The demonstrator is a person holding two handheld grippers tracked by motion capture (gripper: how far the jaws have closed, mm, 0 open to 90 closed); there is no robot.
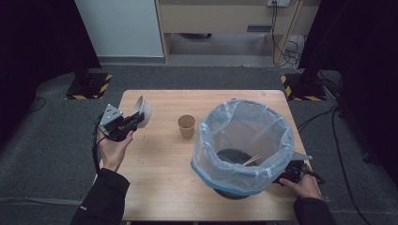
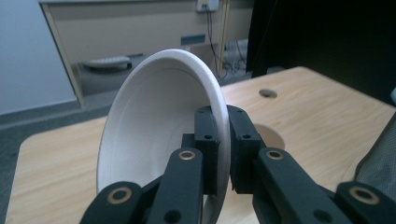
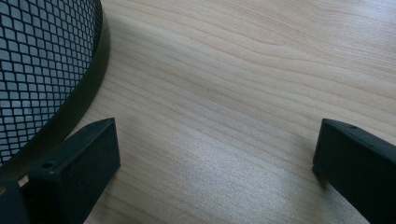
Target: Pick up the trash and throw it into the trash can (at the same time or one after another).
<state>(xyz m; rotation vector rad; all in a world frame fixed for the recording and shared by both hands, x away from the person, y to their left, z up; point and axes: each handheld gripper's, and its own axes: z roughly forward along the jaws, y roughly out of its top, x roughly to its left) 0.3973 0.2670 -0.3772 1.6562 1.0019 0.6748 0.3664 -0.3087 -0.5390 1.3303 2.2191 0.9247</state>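
My left gripper (image 1: 136, 119) (image 2: 223, 149) is shut on the rim of a white paper bowl (image 1: 142, 110) (image 2: 154, 126), which it holds tilted on edge above the table's left side. A brown paper cup (image 1: 186, 126) stands upright near the table's middle. A black mesh bin (image 1: 244, 145) (image 3: 42, 70) lined with a pale blue bag stands at the right, with chopsticks and something dark inside. My right gripper (image 1: 293, 172) (image 3: 215, 158) rests low on the table by the bin's right side, jaws wide apart with only bare wood between them.
The wooden table (image 1: 159, 164) (image 2: 317, 112) (image 3: 243, 70) has a small round hole near its far edge. Grey carpet surrounds it. Black stands with hazard-striped bases sit at the far left and far right, with cables at the right.
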